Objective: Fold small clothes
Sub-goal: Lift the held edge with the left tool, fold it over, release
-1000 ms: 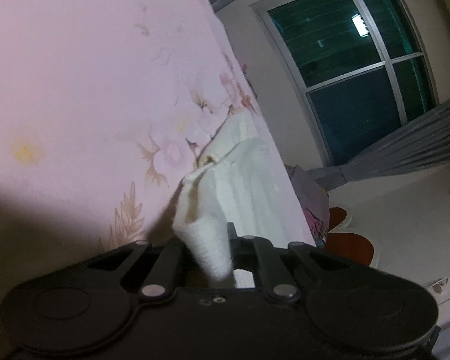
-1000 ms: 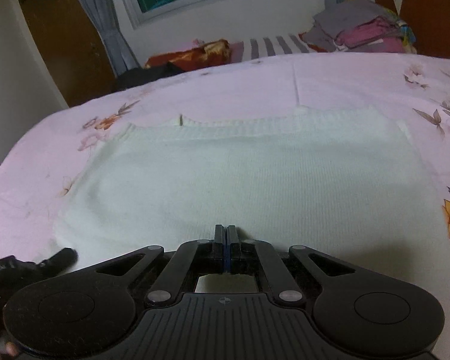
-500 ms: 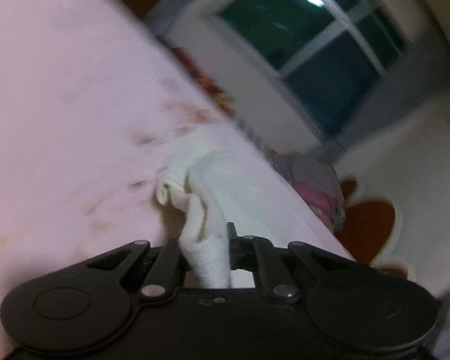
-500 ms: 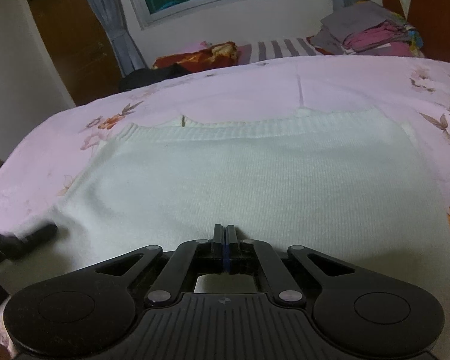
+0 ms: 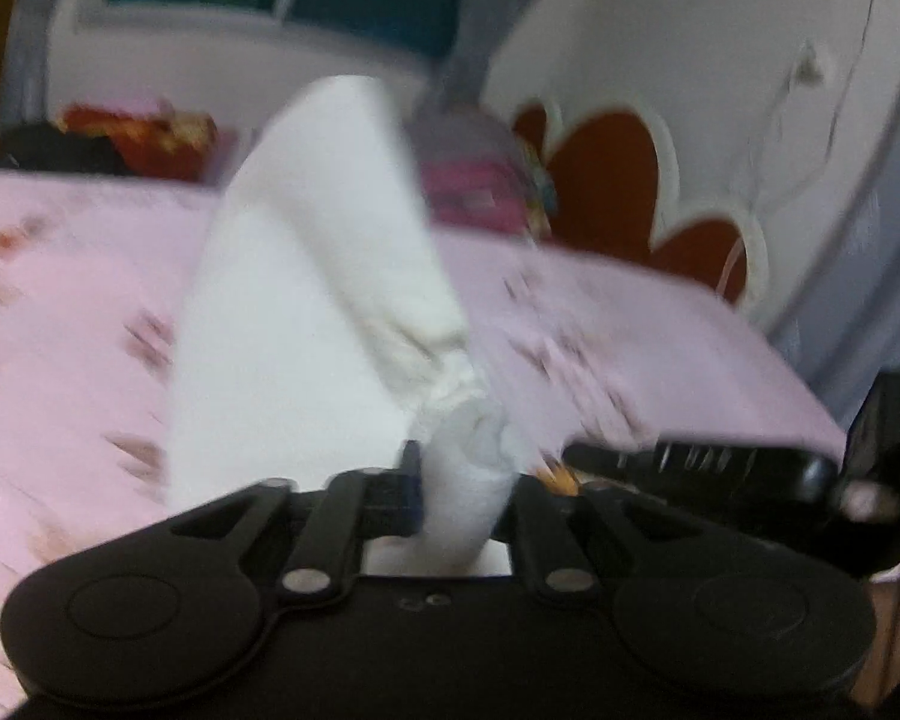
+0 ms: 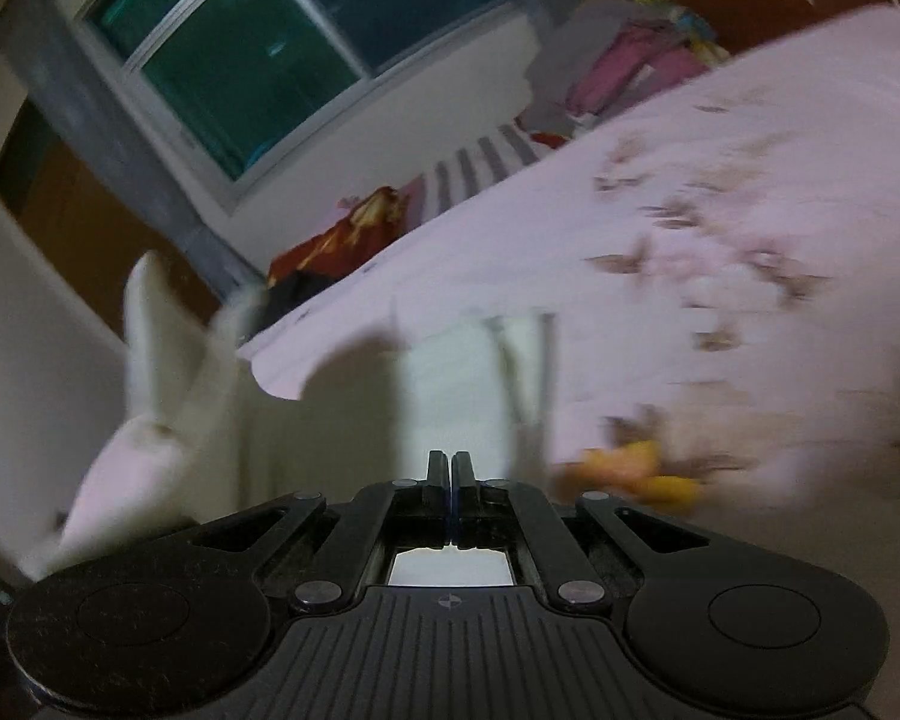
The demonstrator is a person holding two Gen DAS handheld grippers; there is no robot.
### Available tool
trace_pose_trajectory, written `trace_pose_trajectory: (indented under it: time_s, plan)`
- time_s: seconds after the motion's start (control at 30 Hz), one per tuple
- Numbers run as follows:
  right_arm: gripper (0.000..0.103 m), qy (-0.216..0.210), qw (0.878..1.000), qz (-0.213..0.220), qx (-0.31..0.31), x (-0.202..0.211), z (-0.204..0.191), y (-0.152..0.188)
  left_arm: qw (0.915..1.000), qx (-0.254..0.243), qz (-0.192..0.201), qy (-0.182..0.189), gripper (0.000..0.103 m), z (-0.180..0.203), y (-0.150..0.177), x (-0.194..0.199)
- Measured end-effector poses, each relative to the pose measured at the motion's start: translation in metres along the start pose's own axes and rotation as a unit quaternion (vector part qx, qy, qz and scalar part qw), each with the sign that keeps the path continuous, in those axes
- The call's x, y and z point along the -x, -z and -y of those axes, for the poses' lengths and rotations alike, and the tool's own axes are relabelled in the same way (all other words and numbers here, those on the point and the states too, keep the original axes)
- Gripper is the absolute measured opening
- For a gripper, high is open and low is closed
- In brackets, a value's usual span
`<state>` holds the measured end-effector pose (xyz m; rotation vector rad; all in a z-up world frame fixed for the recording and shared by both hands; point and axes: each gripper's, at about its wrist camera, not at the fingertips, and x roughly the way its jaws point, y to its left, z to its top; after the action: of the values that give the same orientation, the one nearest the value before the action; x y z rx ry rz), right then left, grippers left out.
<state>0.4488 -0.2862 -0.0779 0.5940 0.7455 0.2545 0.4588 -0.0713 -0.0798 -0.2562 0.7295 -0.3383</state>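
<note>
Both grippers look closed: my left gripper (image 5: 459,495) pinches the white garment (image 5: 306,300), which rises lengthwise ahead; my right gripper (image 6: 451,480) seems empty.

A pink floral bedsheet (image 5: 630,324) covers the bed. At its far side lie a pile of folded clothes (image 6: 624,60) and a red cloth (image 6: 336,234), beneath a dark window (image 6: 270,72).
</note>
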Motion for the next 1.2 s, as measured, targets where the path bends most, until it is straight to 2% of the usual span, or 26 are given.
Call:
trace_pose_trajectory:
  time_s: [0.03,0.07,0.1,0.13,0.17,0.23,0.27,0.33,0.4,0.47,0.67,0.87,1.07,1.1,1.13,1.17,1.2]
  plan:
    - [0.000,-0.005,1.000,-0.003,-0.008,0.004,0.007,-0.002,0.9996,-0.007,-0.027,0.008,0.064,0.010,0.005,-0.015]
    - [0.017,-0.008,1.000,-0.011,-0.014,0.008,0.016,-0.005,0.9985,-0.012,-0.053,0.006,0.073,0.019,0.011,-0.025]
    - [0.035,-0.008,1.000,-0.015,-0.020,0.011,0.022,-0.007,0.9978,-0.012,-0.065,0.010,0.067,0.024,0.017,-0.027]
    - [0.067,-0.010,1.000,-0.010,-0.021,0.017,0.025,-0.007,0.9979,-0.002,-0.058,0.026,0.058,0.023,0.020,-0.021]
    - [0.069,-0.015,1.000,0.007,-0.013,0.025,0.026,-0.008,0.9979,0.011,-0.050,0.039,0.056,0.018,0.020,-0.013]
    - [0.068,-0.028,1.000,0.011,0.004,0.033,0.023,-0.009,0.9987,0.041,-0.017,0.027,0.054,-0.001,0.011,0.006]
    - [0.061,-0.037,0.999,0.005,0.001,0.033,0.021,-0.010,0.9984,0.055,0.005,0.009,0.054,-0.016,0.006,0.017]
    - [0.054,-0.070,0.998,-0.010,-0.003,0.027,0.019,-0.011,0.9960,0.075,0.033,-0.033,0.052,-0.047,-0.004,0.028]
    - [0.054,-0.086,0.996,-0.029,-0.002,0.015,0.011,-0.010,0.9930,0.096,0.033,-0.061,0.049,-0.075,-0.011,0.029]
    - [0.054,-0.095,0.995,-0.042,0.000,0.003,0.001,-0.005,0.9910,0.113,0.023,-0.068,0.046,-0.097,-0.012,0.023]
    - [0.054,-0.071,0.995,-0.071,-0.008,-0.036,-0.011,0.008,0.9913,0.119,-0.026,-0.049,0.041,-0.124,-0.002,-0.007]
    - [0.054,-0.055,0.995,-0.081,0.011,-0.049,-0.022,0.008,0.9916,0.129,-0.011,-0.004,0.041,-0.133,0.003,-0.002]
    - [0.054,-0.034,0.995,-0.094,0.010,-0.072,-0.028,0.004,0.9910,0.127,-0.043,0.006,0.044,-0.140,0.002,-0.022]
    - [0.049,-0.031,0.995,-0.095,0.014,-0.074,-0.030,0.004,0.9916,0.123,-0.042,0.005,0.043,-0.139,0.000,-0.022]
    - [0.027,-0.023,0.995,-0.096,0.020,-0.075,-0.032,0.004,0.9928,0.115,-0.033,0.004,0.040,-0.137,-0.002,-0.018]
    - [0.022,-0.011,0.995,-0.099,0.027,-0.077,-0.033,0.004,0.9951,0.099,-0.011,0.002,0.040,-0.133,-0.006,-0.011]
    - [0.021,-0.010,0.995,-0.101,0.024,-0.078,-0.031,0.004,0.9965,0.082,0.012,0.003,0.040,-0.129,-0.009,-0.005]
